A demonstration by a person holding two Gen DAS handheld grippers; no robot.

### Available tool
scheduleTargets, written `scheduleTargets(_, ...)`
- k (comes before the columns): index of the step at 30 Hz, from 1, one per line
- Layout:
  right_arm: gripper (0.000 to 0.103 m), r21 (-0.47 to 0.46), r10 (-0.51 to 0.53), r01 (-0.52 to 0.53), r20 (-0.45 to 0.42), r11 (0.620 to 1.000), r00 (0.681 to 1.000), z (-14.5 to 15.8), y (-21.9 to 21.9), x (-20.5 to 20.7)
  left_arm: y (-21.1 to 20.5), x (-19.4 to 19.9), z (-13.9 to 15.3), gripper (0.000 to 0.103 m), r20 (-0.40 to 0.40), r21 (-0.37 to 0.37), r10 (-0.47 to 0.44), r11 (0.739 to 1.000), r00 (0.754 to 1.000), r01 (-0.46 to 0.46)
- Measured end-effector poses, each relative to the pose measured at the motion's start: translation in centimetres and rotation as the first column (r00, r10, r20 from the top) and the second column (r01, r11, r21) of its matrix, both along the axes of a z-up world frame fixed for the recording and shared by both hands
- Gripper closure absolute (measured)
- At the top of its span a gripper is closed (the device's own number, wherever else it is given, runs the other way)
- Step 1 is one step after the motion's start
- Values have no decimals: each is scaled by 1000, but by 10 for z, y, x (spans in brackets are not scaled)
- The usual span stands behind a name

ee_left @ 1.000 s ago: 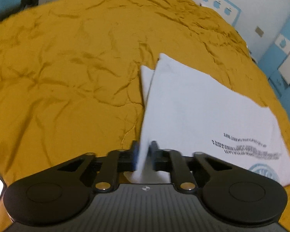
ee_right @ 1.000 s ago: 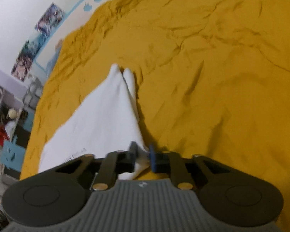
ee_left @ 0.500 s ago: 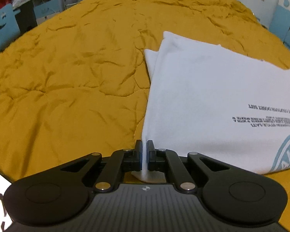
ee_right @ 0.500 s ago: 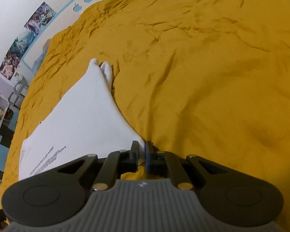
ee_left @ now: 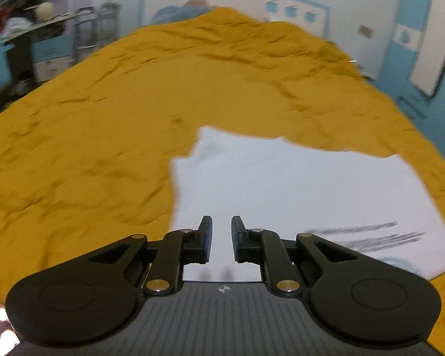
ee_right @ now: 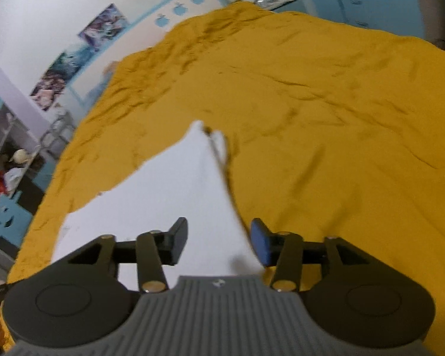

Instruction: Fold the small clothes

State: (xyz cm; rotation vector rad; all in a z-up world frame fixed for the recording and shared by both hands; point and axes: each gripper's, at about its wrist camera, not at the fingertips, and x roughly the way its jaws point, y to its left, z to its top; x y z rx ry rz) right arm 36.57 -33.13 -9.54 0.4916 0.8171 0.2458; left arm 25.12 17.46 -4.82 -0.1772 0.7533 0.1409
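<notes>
A small white T-shirt [ee_left: 296, 184] with dark printed text lies folded flat on the mustard-yellow bedspread [ee_left: 89, 148]. My left gripper [ee_left: 222, 231] is open just above the shirt's near edge, with nothing between its jaws. In the right wrist view the same shirt [ee_right: 169, 195] stretches away to a pointed far end. My right gripper [ee_right: 219, 237] is wide open over the shirt's near corner and holds nothing.
The bedspread [ee_right: 341, 118] is wrinkled and fills most of both views. Shelves and blue furniture [ee_left: 29, 44] stand beyond the bed's left side. A white wall with posters [ee_right: 74, 44] lies past the far edge.
Both grippers were shut on the shirt's near edge; now both have opened and let it go. The shirt lies flat, and both grippers have lifted slightly.
</notes>
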Motion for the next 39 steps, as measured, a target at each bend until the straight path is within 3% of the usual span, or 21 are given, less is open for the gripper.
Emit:
scheduleTargets(9,45,113,17,-12,-45,993,999,-24,9,78,-39,81,-32,88,-18,-92,-136,987,990,134)
scheduleTargets(19,51,158,36,-21,-96,987,995,-69,20,164,-79,176,-73,88,-58,-106,-234,968,971,227)
scheduleTargets(30,62,282,44,-15,-98,959,994,-95,12,198,-101,244,-104,89,-79,-88,-237,969,968,230)
scheduleTargets(32,65,297,42,-11,-98,955,994,-97,12,199,-103,249,-106,89,-81,-75,-237,970,968,232)
scheduleTargets(37,89,312,48,-15,-100,950,994,-100,16,202,-103,250,-103,89,-83,-77,-224,973,971,218)
scheduleTargets(39,93,305,46,-16,-89,952,995,-94,19,200,-103,246,-95,89,-69,-68,-226,973,972,222)
